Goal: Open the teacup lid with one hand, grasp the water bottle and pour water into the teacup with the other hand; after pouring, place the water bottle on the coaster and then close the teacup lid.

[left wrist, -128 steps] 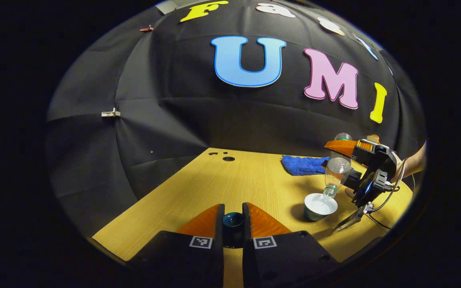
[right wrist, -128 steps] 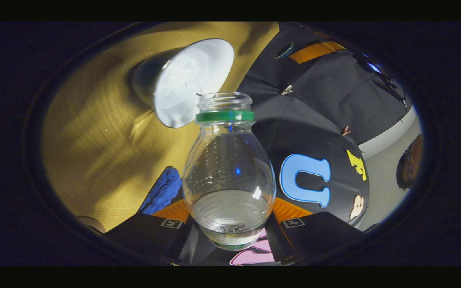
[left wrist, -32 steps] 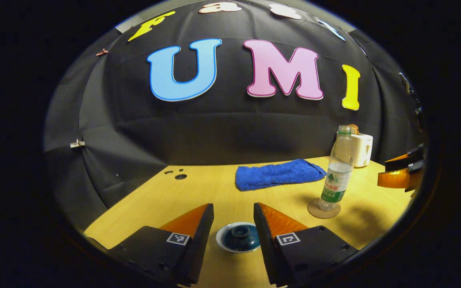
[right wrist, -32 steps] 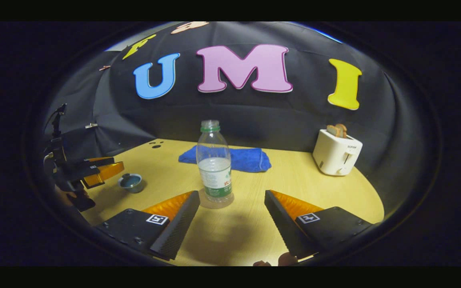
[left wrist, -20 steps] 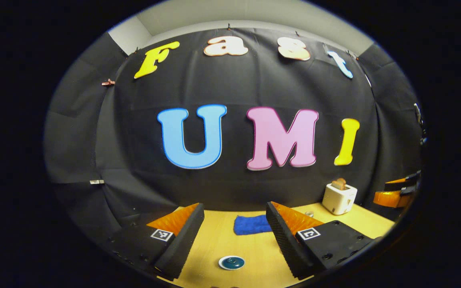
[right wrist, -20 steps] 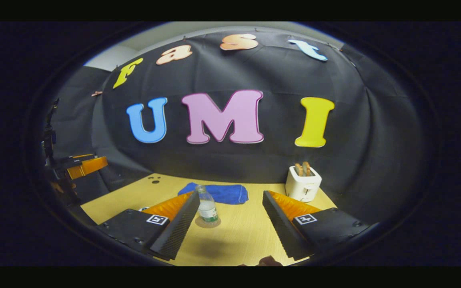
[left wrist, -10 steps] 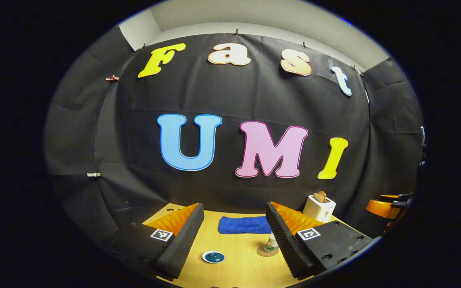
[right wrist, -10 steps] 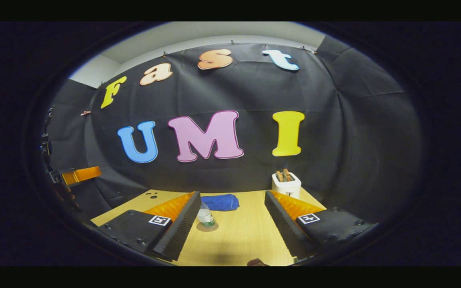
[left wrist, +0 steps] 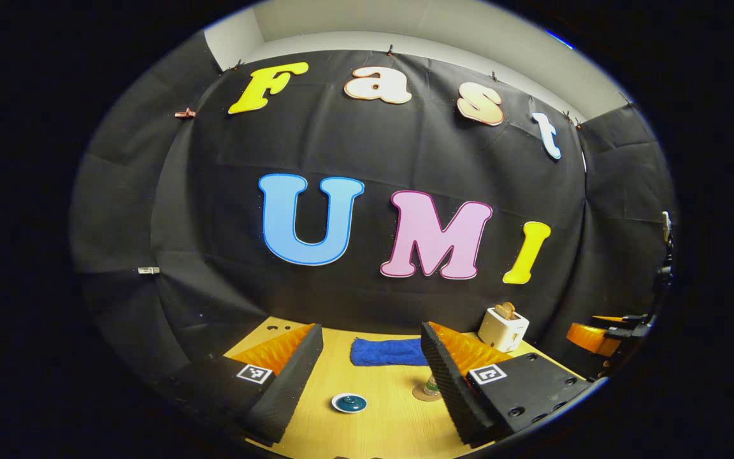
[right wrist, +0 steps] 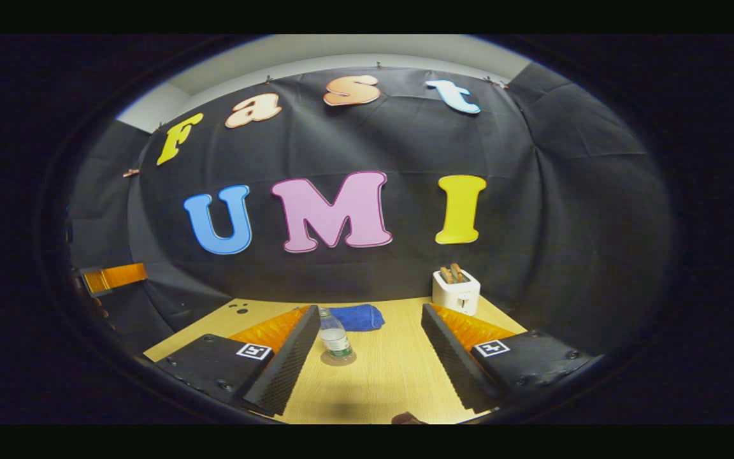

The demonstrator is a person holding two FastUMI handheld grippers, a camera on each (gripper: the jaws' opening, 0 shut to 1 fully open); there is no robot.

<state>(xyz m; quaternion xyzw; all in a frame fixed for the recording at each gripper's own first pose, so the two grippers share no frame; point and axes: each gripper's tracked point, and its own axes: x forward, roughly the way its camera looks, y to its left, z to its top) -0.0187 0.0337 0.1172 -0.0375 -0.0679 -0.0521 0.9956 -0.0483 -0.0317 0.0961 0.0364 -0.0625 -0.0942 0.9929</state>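
The pale wooden table (left wrist: 380, 427) fills the lower middle of both views. The clear plastic water bottle (right wrist: 335, 341) stands upright on the round tan coaster (right wrist: 338, 357), lower centre, beyond the spread, empty right gripper (right wrist: 367, 360). The lidded dark teal teacup (left wrist: 349, 403) sits bottom centre, nearest the left gripper (left wrist: 367, 382), likewise spread and empty.

The worktop (right wrist: 399, 376) was pale wood, the towel (right wrist: 357, 317) blue, the toaster (right wrist: 456, 292) white, the teacup lid (left wrist: 349, 403) dark teal with a white rim
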